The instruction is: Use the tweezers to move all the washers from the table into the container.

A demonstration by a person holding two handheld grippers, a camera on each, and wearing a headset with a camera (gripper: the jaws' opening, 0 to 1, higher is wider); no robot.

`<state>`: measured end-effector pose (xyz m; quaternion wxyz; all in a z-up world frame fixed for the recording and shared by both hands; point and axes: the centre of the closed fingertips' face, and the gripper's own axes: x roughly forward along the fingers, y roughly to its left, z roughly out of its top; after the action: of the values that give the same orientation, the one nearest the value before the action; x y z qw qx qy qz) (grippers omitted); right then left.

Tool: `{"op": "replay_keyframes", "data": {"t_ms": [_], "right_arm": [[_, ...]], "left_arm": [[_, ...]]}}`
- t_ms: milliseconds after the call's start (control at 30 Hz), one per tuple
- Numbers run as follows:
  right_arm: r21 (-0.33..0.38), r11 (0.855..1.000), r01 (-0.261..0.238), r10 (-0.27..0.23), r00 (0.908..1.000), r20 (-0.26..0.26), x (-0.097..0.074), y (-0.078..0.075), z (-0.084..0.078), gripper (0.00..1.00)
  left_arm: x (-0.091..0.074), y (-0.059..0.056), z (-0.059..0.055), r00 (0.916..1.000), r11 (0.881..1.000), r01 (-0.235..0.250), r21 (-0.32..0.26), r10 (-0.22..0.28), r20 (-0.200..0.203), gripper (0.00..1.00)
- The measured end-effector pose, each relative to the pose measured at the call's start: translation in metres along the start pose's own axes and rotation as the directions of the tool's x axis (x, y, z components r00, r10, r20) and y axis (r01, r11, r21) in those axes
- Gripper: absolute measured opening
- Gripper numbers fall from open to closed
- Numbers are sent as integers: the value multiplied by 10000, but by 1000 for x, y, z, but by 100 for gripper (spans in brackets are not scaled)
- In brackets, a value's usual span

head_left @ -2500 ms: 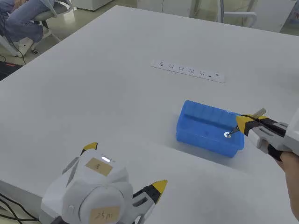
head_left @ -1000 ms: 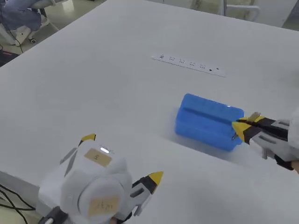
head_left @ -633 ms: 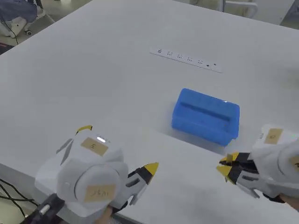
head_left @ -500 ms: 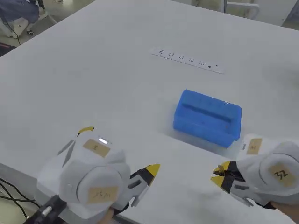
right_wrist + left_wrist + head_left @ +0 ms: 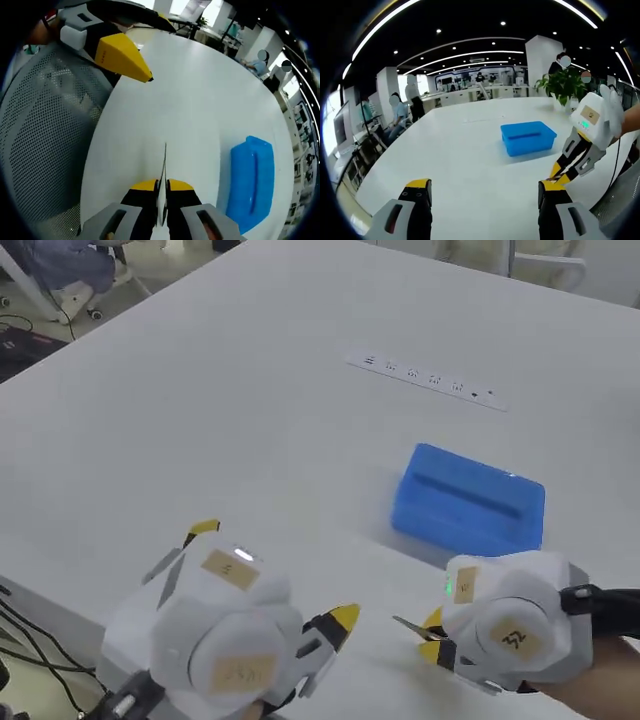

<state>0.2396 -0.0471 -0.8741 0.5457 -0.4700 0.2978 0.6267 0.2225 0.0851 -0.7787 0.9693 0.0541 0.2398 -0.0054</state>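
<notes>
The right tongs [image 5: 162, 186] were clamped on the tweezers [image 5: 164, 160], near the blue container [image 5: 468, 502] on the bench [image 5: 230, 410]. The left tongs [image 5: 485, 184], farther from the container, gaped wide.

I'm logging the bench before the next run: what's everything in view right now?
Table: one, white, under everything.
Container: one, blue, on the table.
Power strip: one, white, beyond the container.
Tweezers: one pair, metal, in the right hand-held gripper.
Mesh chair: one, grey, by the table's near edge.
Plant: one, green, behind the table.
Left hand-held gripper: one, white with yellow tips, open, near table edge.
Right hand-held gripper: one, white with yellow tips, shut on the tweezers.
</notes>
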Motion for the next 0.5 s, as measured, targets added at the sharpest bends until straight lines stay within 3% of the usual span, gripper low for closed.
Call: {"op": "replay_keyframes", "data": {"t_ms": [267,500], "right_arm": [[-731,9956,-587,566,9979,-308,10,4,-3,3],[-453,9970,-628,621,9979,-166,9,3,-2,6]], "left_arm": [[0,1,0,10000,10000,-25,-51,25,8,90],[0,-1,0,10000,10000,23,-46,-23,3,90]]}}
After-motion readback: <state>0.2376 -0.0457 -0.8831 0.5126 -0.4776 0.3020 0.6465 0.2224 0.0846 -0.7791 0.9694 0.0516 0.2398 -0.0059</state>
